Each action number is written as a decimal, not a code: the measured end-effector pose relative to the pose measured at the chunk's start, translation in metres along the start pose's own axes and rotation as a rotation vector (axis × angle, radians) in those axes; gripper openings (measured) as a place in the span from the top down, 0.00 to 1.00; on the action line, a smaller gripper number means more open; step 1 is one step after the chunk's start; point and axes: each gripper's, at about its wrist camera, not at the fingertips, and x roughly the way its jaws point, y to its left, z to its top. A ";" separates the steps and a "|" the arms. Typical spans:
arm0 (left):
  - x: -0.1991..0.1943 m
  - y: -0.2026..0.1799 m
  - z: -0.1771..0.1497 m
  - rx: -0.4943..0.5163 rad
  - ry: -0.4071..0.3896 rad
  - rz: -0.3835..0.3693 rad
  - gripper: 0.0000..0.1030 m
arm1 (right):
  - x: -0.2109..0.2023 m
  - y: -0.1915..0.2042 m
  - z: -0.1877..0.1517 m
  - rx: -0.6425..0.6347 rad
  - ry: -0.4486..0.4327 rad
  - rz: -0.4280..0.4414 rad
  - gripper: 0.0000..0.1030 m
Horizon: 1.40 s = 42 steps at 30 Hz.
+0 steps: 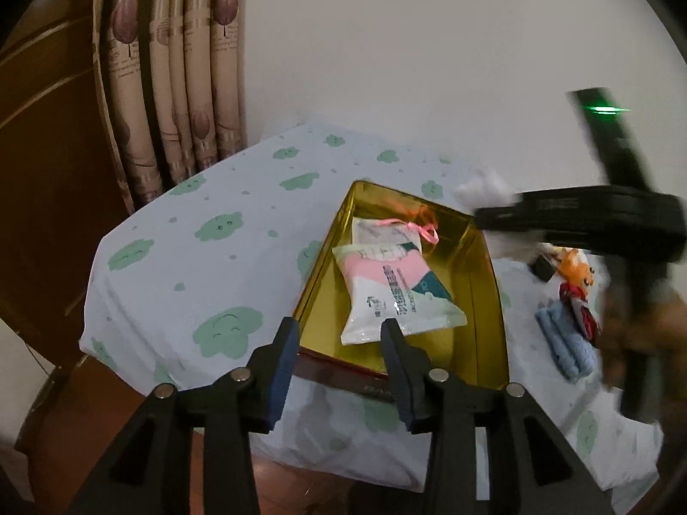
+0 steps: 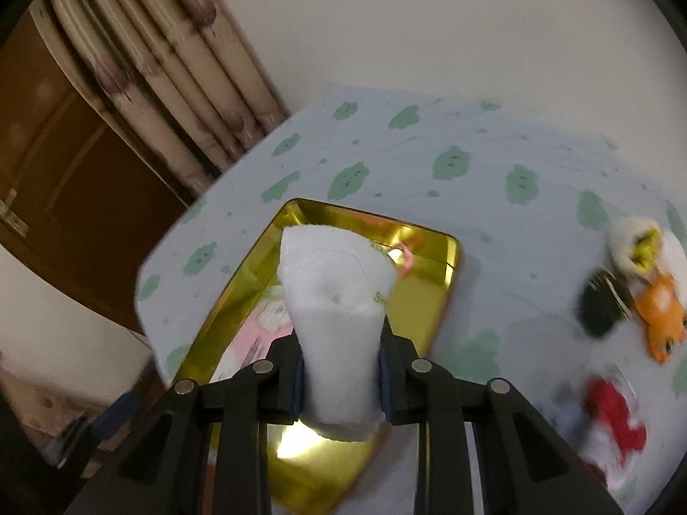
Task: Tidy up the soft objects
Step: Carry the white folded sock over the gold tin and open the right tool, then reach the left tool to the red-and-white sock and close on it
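A gold tin box [image 1: 481,300] lies open on the table. Inside it are a pink, white and teal tissue pack [image 1: 395,296] and a small sachet with a pink ribbon [image 1: 382,231]. My left gripper [image 1: 341,337] hangs open over the tin's near rim, with nothing between its fingers. My right gripper [image 2: 341,382] is shut on a white fluffy pad [image 2: 339,296] and holds it above the tin [image 2: 373,216]. In the left wrist view the right gripper [image 1: 579,223] is a dark blur at the tin's far right corner, with the white pad [image 1: 485,191] at its tip.
A pale cloth with green clouds [image 1: 193,257] covers the table. Right of the tin lie an orange plush toy [image 2: 659,313], a black item [image 2: 601,311], a red and white toy [image 2: 614,420] and a folded blue cloth [image 1: 566,343]. Curtains [image 1: 171,86] and a wooden door stand at the left.
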 end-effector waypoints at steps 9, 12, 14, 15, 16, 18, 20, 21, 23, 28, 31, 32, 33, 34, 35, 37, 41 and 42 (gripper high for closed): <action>0.013 0.003 -0.001 0.040 0.027 0.026 0.61 | 0.069 0.009 0.013 -0.008 0.083 -0.069 0.76; 0.019 0.007 -0.002 0.031 0.053 0.020 0.61 | 0.082 0.012 0.015 -0.012 0.098 -0.083 0.73; 0.023 0.008 -0.003 0.028 0.067 0.019 0.61 | 0.089 0.015 0.017 -0.024 0.102 -0.102 0.70; 0.024 0.008 -0.003 0.029 0.072 0.023 0.61 | 0.091 0.016 0.018 -0.031 0.101 -0.115 0.69; 0.025 0.008 -0.003 0.033 0.075 0.026 0.61 | 0.092 0.018 0.019 -0.039 0.096 -0.132 0.68; 0.027 0.008 -0.004 0.036 0.082 0.031 0.61 | 0.092 0.019 0.020 -0.040 0.097 -0.128 0.65; 0.029 0.008 -0.005 0.039 0.089 0.036 0.61 | 0.090 0.019 0.021 -0.038 0.089 -0.134 0.53; 0.029 0.007 -0.005 0.044 0.091 0.038 0.61 | 0.088 0.019 0.021 -0.035 0.075 -0.138 0.45; 0.029 0.005 -0.006 0.050 0.097 0.042 0.61 | 0.078 0.019 0.021 -0.035 0.026 -0.139 0.36; 0.030 -0.001 -0.009 0.083 0.097 0.071 0.61 | 0.036 0.016 0.016 -0.017 -0.113 -0.060 0.33; 0.029 -0.009 -0.011 0.118 0.102 0.072 0.61 | -0.004 0.008 -0.004 -0.033 -0.217 -0.081 0.27; 0.029 -0.012 -0.011 0.129 0.104 0.077 0.61 | -0.020 0.002 -0.015 -0.040 -0.253 -0.110 0.21; 0.026 -0.020 -0.013 0.160 0.101 0.090 0.61 | -0.037 -0.006 -0.029 -0.045 -0.288 -0.143 0.17; 0.025 -0.026 -0.014 0.184 0.097 0.095 0.61 | -0.052 -0.018 -0.045 -0.045 -0.315 -0.172 0.16; 0.022 -0.033 -0.015 0.212 0.095 0.095 0.61 | -0.069 -0.034 -0.063 -0.039 -0.333 -0.212 0.14; 0.012 -0.055 -0.022 0.300 0.071 0.064 0.61 | -0.094 -0.071 -0.097 -0.010 -0.337 -0.306 0.13; -0.002 -0.085 -0.031 0.357 0.093 -0.106 0.61 | -0.131 -0.161 -0.168 0.026 -0.252 -0.580 0.12; -0.003 -0.094 -0.033 0.369 0.117 -0.163 0.61 | -0.139 -0.182 -0.184 0.042 -0.220 -0.638 0.12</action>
